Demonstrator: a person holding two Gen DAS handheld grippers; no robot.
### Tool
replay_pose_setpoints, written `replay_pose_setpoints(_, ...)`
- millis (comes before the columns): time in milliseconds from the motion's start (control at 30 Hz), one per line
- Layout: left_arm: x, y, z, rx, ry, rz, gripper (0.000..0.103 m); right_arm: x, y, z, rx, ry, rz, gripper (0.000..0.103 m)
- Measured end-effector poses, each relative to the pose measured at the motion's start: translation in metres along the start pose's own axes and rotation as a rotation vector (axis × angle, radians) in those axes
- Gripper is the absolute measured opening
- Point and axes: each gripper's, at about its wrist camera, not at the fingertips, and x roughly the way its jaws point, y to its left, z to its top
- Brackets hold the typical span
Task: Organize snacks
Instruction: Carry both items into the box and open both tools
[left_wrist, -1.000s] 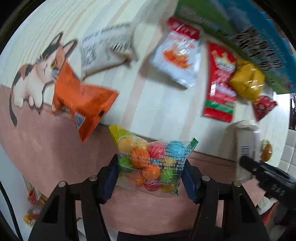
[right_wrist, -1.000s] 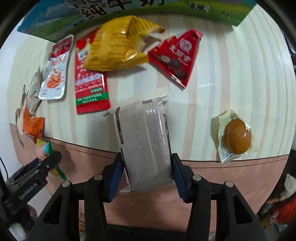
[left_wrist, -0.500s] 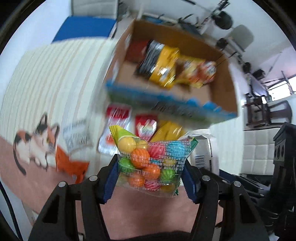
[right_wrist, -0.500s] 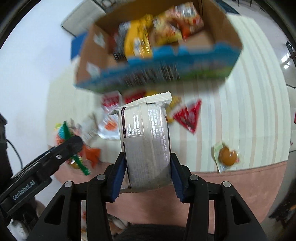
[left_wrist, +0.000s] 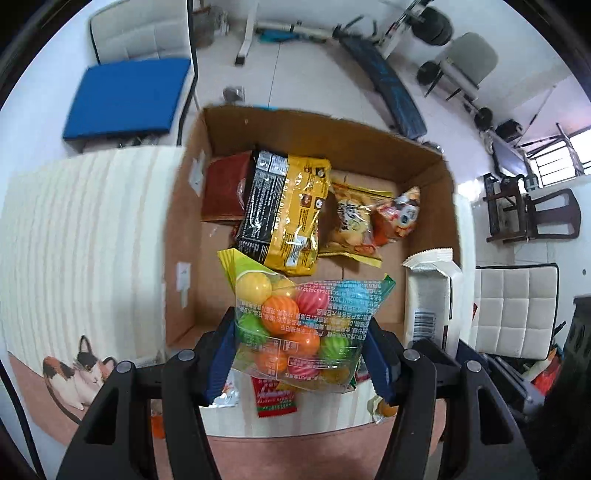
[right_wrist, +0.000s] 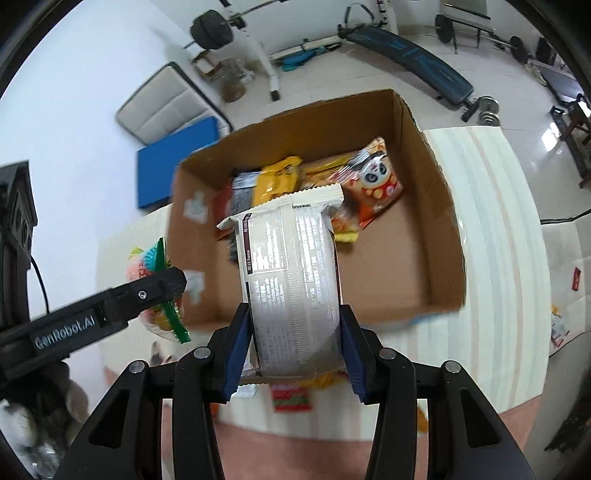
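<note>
While both hang over the cardboard box (left_wrist: 424, 158) (already half full), left tool (left_wrist: 301, 345) grips a gumball bag (left_wrist: 299, 325), right tool (right_wrist: 293, 345) clamps a white packet (right_wrist: 291, 280).

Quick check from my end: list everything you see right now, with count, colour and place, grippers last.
Cardboard box: one, brown, open, on the striped mat.
Yellow-and-black bag: one, inside the box.
Dark red packet: one, in the box's far left corner.
Panda packet: one, orange, inside the box.
Candy-ball bag: one, clear with many-coloured balls, held over the box.
Grey packet: one, grey-white, held over the box.
Red packet: one, on the mat in front of the box.
Cat picture: one, on the mat.
Left gripper: shut on the candy-ball bag.
Right gripper: shut on the grey packet.
</note>
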Motion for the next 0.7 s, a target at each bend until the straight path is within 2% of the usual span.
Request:
replay_pose_setpoints(133, 0.037, 0.004, 0.024, -0.022, 0.087, -0.013, 0.059, 0.033, -0.005, 0.017, 0.012, 0.032, -0.041, 0.049)
replay_pose_setpoints(300, 0.078, 0.008, 0.038, -0.043, 0.185, -0.008, 0.060, 0.063, -0.011, 0.028, 0.021, 0.061, -0.075, 0.049)
replay_pose_setpoints(433, 0.100, 0.009, 0.041, -0.053, 0.239, -0.014, 0.060, 0.080, -0.013, 0.031, 0.017, 0.086, -0.091, 0.049)
replay_pose_setpoints(600, 0.117, 0.010, 0.037, -0.070, 0.290, -0.016, 0.062, 0.103, -0.020, 0.032, 0.040, 0.174, -0.077, 0.051)
replay_pose_setpoints(633, 0.120, 0.010, 0.037, -0.068, 0.302, -0.015, 0.063, 0.105, -0.021, 0.032, 0.042, 0.188, -0.076, 0.052)
replay_pose_setpoints(700, 0.123, 0.011, 0.036, -0.064, 0.308, -0.017, 0.069, 0.108, -0.023, 0.033, 0.040, 0.201, -0.085, 0.067)
